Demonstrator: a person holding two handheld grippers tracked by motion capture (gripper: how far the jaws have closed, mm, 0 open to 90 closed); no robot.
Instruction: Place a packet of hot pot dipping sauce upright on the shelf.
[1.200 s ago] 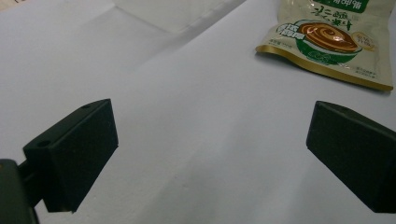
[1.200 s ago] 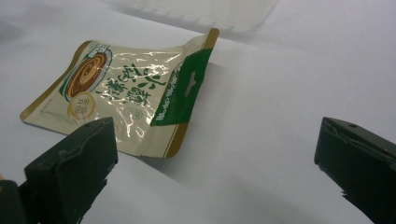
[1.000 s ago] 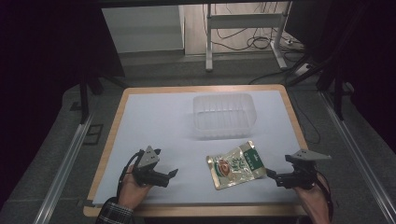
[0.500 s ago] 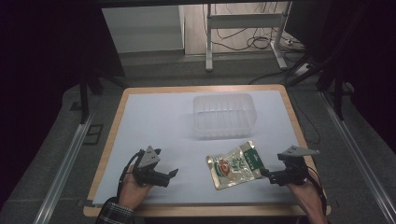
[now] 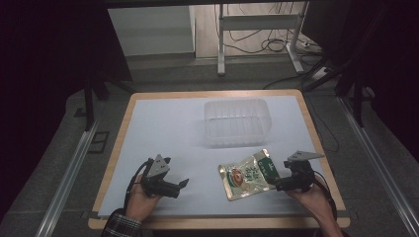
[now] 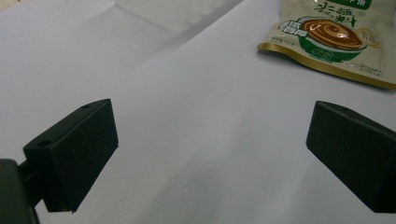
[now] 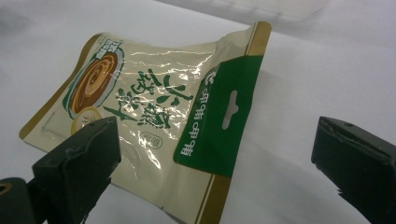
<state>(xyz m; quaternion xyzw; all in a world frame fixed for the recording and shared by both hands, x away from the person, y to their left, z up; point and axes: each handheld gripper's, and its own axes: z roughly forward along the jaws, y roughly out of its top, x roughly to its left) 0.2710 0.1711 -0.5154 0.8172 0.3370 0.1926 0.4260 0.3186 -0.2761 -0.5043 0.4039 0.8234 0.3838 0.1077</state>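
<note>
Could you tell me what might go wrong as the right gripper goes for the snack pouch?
1. The pouch lies flat on the white table, and the right gripper has its open jaws straddling the green top edge. Closing there could pinch only a thin flap, or scrape the table and miss.
2. The film looks glossy, so the pouch may slip out on lifting.
3. The clear container is lightweight-looking; a swinging pouch could nudge it.

The high view is dim, with black surroundings; only the pale tabletop [image 5: 168,128] is evenly and softly lit, and detail there is grainy. In the right gripper view, glare streaks the crinkled food pouch [image 7: 154,107], which casts a soft shadow. Both close views blur toward the far edge.
</note>
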